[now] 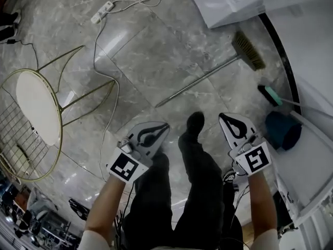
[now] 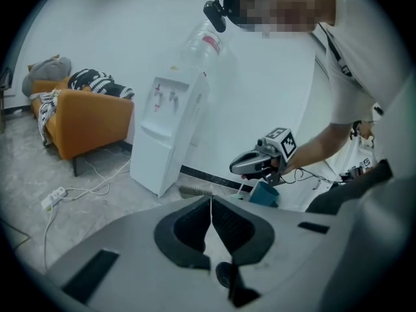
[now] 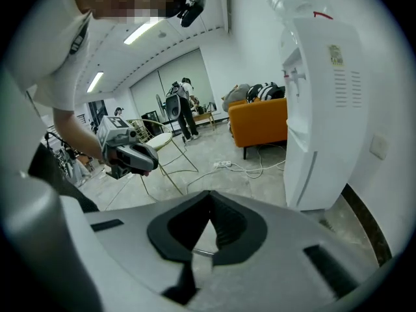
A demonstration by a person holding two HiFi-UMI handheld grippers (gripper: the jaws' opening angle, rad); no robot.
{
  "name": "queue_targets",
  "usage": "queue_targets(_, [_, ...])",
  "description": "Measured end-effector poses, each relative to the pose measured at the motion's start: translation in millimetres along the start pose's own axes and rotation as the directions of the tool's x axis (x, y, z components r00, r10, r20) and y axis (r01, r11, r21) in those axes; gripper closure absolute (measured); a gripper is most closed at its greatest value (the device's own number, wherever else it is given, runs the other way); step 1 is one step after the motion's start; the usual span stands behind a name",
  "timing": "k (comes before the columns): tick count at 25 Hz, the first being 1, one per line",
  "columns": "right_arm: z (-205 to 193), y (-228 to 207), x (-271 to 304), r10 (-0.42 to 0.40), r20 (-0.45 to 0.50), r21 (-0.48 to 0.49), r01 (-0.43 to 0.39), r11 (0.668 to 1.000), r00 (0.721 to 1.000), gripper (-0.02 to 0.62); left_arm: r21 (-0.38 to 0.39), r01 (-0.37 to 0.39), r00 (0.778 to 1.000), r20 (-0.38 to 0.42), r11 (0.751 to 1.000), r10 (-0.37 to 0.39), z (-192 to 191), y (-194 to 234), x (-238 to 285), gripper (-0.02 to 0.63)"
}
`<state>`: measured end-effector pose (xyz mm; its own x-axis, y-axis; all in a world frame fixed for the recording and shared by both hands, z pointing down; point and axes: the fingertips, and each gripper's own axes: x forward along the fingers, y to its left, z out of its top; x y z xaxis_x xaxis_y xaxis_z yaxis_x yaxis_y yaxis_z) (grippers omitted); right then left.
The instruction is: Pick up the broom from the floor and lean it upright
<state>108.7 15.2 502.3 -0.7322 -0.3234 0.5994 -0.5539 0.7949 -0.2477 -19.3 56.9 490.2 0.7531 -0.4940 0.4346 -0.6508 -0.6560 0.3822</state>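
The broom lies flat on the grey marble floor. Its thin metal handle [image 1: 197,81] runs from the middle of the head view up to the bristle head [image 1: 248,50] at the upper right. The bristles [image 2: 194,191] also show in the left gripper view, beside the dispenser's foot. My left gripper [image 1: 164,127] hangs above the floor, nearer to me than the handle's lower end, shut with nothing in it. My right gripper [image 1: 223,117] is level with it on the other side of my leg, also shut and empty. Neither touches the broom.
A gold wire chair with a white seat [image 1: 36,113] stands at the left. A power strip [image 1: 102,12] and its cable trail across the floor. A white water dispenser [image 1: 234,1] stands by the broom head. A teal brush [image 1: 270,95] and a blue dustpan [image 1: 283,129] lie by the right wall.
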Motion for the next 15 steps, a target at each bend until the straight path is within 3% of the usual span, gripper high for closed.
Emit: queue_targets(15, [-110.0,-46.1,108.6,0.046,-0.031,-0.102,-0.049,0.994,0.998,0.594,0.096,0.124,0.992,-0.013,0.988,-0.123,-115.7,76.6,74.6,0.595])
